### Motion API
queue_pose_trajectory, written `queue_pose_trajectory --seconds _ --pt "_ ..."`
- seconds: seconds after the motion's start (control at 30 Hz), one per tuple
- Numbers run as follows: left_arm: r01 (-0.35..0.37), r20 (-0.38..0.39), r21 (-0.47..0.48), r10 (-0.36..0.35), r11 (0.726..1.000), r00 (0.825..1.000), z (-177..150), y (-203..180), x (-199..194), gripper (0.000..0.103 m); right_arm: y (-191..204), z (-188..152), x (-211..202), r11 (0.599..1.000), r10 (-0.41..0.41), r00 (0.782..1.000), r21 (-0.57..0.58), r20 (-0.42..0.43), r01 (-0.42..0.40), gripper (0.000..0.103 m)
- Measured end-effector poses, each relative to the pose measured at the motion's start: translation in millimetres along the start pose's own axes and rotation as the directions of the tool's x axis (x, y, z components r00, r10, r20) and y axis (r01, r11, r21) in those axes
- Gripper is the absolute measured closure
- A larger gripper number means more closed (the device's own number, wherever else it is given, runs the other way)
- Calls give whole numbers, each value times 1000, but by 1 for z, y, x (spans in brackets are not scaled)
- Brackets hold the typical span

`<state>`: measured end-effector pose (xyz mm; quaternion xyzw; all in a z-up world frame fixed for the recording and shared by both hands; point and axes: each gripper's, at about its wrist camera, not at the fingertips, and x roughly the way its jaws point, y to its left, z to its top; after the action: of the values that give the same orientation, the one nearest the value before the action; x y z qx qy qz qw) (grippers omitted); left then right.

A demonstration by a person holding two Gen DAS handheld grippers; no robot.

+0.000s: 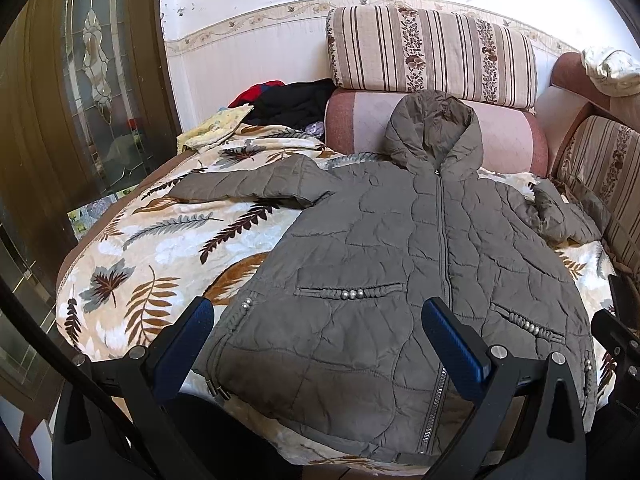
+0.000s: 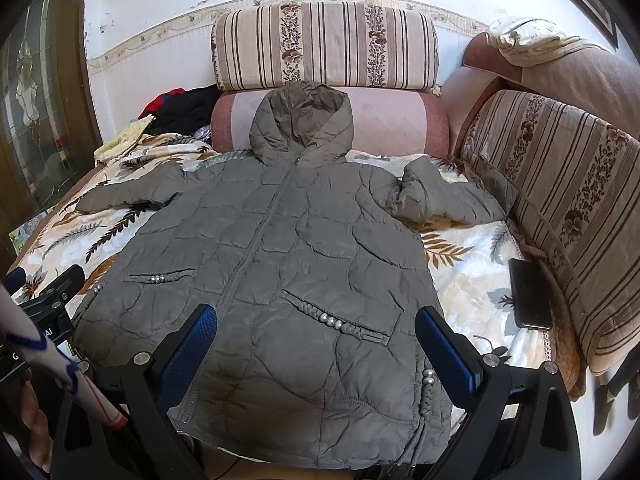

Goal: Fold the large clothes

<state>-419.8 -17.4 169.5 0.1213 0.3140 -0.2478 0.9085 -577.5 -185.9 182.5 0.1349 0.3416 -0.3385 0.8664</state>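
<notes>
Left wrist view: one grey quilted jacket [image 1: 384,264] lies flat, front up, zipped, filling centre and lower frame; hem reaches between the two fingertips.
Jacket position: on leaf-print blanket [image 1: 132,256], hood [image 1: 436,132] propped against pink bolster [image 1: 360,124] at top centre.
Sleeves: two; one stretched toward frame left, one bunched at frame right.
Left gripper [image 1: 318,314]: jaws spread wide, released, above the hem, holding nothing; contact with fabric unclear.
Right gripper [image 2: 316,322]: jaws wide apart, released, holds nothing, over the lower right pocket.
Pockets: two, each braided with beads.
Striped cushions: two in right wrist view, one [image 2: 324,46] top centre, one [image 2: 560,204] right.
Phone [image 2: 530,294]: one, dark, right edge of blanket.
Clothes pile [image 2: 180,108]: upper left, black and red.
</notes>
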Motion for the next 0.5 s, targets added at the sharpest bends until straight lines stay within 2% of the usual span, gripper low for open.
queue_pose_trajectory --seconds 0.5 --pt "16 -3 26 -15 1000 1000 2 -9 10 0 -8 1 11 1000 5 1000 13 -30 -4 2"
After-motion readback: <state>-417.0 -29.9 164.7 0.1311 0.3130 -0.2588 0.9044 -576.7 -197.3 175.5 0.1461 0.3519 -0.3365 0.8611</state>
